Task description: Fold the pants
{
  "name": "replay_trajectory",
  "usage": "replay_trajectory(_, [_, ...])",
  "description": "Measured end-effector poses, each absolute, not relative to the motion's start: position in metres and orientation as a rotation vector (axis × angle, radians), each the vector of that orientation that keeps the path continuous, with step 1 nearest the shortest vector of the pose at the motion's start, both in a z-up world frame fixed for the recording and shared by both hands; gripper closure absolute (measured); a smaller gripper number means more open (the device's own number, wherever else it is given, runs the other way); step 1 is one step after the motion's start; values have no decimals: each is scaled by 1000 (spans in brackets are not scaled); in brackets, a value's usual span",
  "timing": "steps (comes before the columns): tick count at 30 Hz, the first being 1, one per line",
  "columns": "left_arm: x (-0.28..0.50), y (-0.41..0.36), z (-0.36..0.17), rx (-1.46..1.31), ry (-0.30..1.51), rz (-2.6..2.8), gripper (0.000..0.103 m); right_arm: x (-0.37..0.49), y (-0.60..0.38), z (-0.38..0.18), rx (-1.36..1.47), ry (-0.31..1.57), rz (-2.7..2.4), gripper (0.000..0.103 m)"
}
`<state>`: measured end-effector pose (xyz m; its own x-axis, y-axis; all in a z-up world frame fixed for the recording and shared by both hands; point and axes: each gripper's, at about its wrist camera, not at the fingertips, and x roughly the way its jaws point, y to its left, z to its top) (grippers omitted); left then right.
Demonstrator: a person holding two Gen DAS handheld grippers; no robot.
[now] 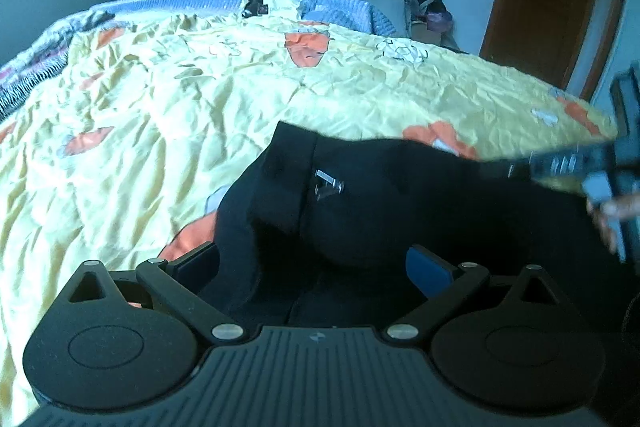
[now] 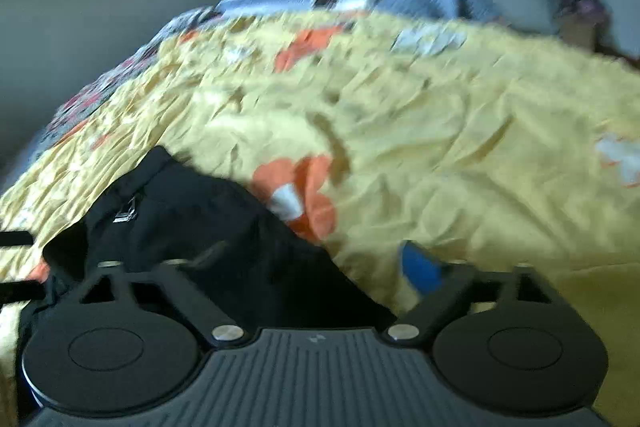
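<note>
On the bed (image 1: 160, 99), under a crumpled yellow bedspread (image 1: 360, 95) with orange flowers, lies a pair of black pants (image 1: 360, 211), bunched at the near edge, small metal clasp (image 1: 329, 182) showing on the waistband. Spread wide around that dark cloth: left claw (image 1: 316, 263), fingers apart, black fabric lying between them, no firm grip visible. Farther right in the same view, blurred, right claw (image 1: 600, 171) beside the pants' far end. From the right wrist view, pants (image 2: 208, 227) at lower left, right claw (image 2: 304, 267) also wide open, one finger over black cloth, blue pad (image 2: 420, 269) over yellow bedspread. No readable writing anywhere; only a small pale mark on each claw's ribbed body.
</note>
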<state>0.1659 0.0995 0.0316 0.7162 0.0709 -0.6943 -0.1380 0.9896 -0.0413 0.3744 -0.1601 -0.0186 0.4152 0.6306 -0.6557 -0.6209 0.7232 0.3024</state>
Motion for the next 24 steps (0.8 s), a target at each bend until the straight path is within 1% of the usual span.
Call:
replay_trajectory(1, [176, 101, 33, -116, 769, 112, 2, 376, -158, -21, 6, 857, 816, 61])
replay_trajectory(3, [197, 106, 36, -170, 784, 95, 2, 367, -152, -19, -70, 833, 842, 89])
replay_trajectory(4, [208, 107, 37, -195, 794, 94, 2, 356, -151, -15, -120, 803, 839, 96])
replay_trajectory(10, [275, 123, 33, -444, 928, 48, 3, 248, -130, 2, -566, 491, 829, 98])
replay_trajectory(12, [290, 128, 28, -548, 966, 16, 2, 212, -124, 0, -705, 423, 852, 98])
replay_trajectory(14, [303, 130, 21, -607, 1005, 10, 3, 189, -119, -6, -804, 387, 853, 98])
replay_trajectory(16, [311, 132, 13, -644, 1029, -1, 13, 181, -118, -7, -834, 356, 845, 98])
replay_trajectory(17, [312, 132, 10, -663, 1042, 1, 37, 180, -118, -7, -826, 352, 836, 98])
replay_trajectory(18, [309, 133, 8, -679, 1049, -8, 73, 182, -120, -6, -806, 353, 826, 98])
replay_trajectory(19, [305, 135, 7, -691, 1049, -19, 94, 182, -122, -5, -784, 353, 813, 98])
replay_trajectory(20, [297, 137, 8, -715, 1033, -33, 97, 183, -123, -2, -761, 355, 803, 98])
replay_trajectory(21, [284, 142, 12, -733, 990, -27, 96, 183, -124, 1, -734, 362, 798, 98])
replay_trajectory(24, [237, 142, 38, -648, 849, -44, 96, 173, -129, 13, -650, 375, 811, 98])
